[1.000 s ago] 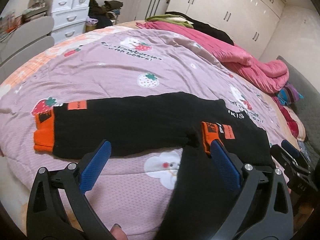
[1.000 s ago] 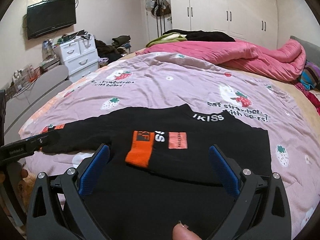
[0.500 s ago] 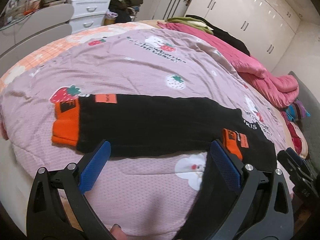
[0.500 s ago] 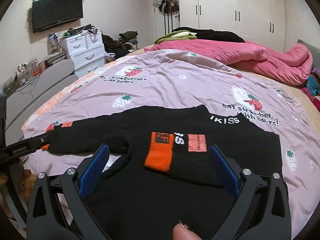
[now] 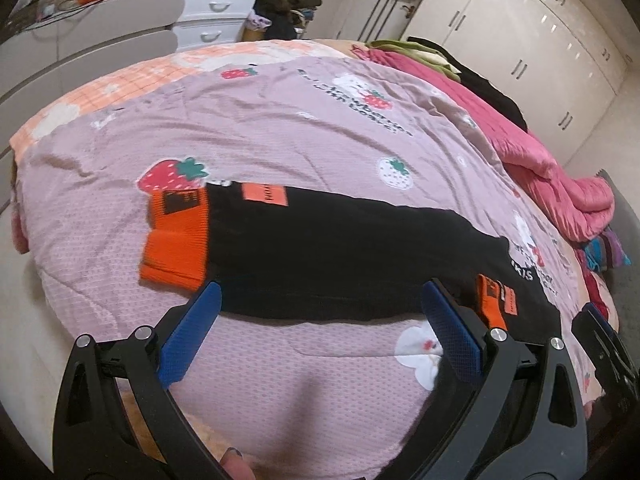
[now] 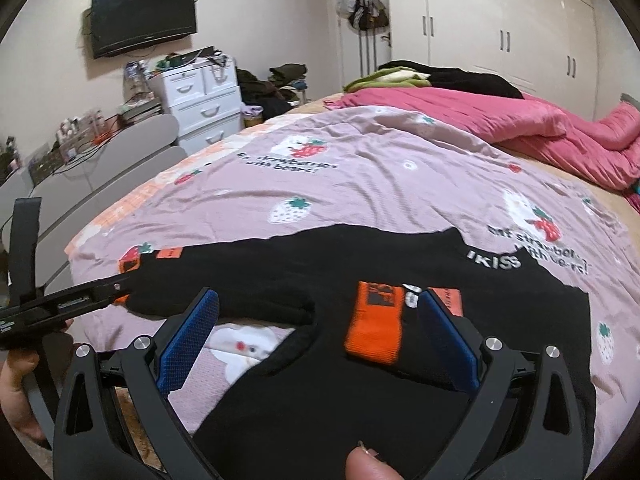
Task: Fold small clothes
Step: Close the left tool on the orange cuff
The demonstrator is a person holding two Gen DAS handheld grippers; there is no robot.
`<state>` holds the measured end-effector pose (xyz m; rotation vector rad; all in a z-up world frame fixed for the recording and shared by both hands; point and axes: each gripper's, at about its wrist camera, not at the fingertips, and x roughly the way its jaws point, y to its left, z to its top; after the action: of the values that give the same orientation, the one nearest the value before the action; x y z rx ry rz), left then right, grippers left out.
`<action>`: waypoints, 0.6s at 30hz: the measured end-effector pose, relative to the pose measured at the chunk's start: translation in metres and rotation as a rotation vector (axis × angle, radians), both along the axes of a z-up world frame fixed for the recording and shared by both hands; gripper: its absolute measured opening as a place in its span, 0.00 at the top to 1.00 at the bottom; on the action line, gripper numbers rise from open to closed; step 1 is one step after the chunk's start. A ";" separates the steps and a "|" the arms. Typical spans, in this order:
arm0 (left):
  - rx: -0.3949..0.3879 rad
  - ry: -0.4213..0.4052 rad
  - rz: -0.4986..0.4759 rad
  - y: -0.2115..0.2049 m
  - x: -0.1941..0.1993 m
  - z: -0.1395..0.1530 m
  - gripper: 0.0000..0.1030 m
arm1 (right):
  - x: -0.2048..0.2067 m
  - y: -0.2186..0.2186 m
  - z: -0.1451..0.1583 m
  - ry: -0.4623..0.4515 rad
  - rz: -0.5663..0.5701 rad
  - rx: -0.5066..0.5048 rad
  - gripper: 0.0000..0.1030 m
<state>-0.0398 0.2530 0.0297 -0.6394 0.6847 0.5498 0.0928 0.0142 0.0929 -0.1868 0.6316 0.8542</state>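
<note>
- Black long-sleeved sweater with orange ribbed cuffs lies flat on the bed, front edge towards both cameras, white lettering at its collar.
- Left hand-held gripper has its blue-padded fingers spread wide with nothing between them; it hovers at the lower edge of the outstretched sleeve.
- That sleeve runs straight out to the left across the bedspread, and its orange cuff lies just beyond the left blue pad, beside a printed red strawberry.
- In the right wrist view, the left hand-held gripper's black tip sits at the sleeve's cuff end; whether it touches the cloth cannot be told.
- Right hand-held gripper is likewise wide open and holds nothing; it hangs over the sweater's body.
- Other sleeve is folded in across the chest, its orange cuff lying between the right gripper's fingers, close to the right-hand pad.
- A fingertip shows at the bottom edge of each wrist view.
- Lilac bedspread printed with strawberries and white bears lies under the sweater, and a white bear print shows in the gap below the outstretched sleeve.
- Crumpled pink quilt lies along the far side of the bed, with green and black clothing heaped at its end.
- White chest of drawers stands against the wall beyond the bed, a black wall-mounted television above it, and white wardrobe doors to the right.
</note>
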 end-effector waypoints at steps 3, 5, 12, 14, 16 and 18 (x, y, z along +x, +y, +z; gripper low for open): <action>-0.013 0.008 0.030 0.009 -0.005 -0.004 0.09 | -0.004 0.011 -0.002 -0.001 0.022 -0.008 0.04; -0.024 0.016 0.051 0.015 -0.006 -0.007 0.09 | -0.006 0.017 -0.003 0.004 0.035 -0.007 0.04; -0.095 0.037 0.121 0.035 -0.011 -0.025 0.09 | -0.011 0.028 -0.010 0.034 0.058 0.000 0.04; -0.124 0.047 0.138 0.041 -0.010 -0.034 0.09 | -0.013 0.029 -0.011 0.031 0.061 -0.005 0.04; -0.137 0.062 0.155 0.047 -0.009 -0.043 0.09 | -0.013 0.028 -0.011 0.028 0.055 -0.009 0.04; -0.148 0.079 0.183 0.053 -0.008 -0.049 0.09 | -0.014 0.025 -0.011 0.029 0.047 -0.002 0.04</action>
<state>-0.0481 0.3059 -0.0195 -0.8273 0.7500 0.7006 0.0785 0.0391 0.0822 -0.1924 0.6570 0.9030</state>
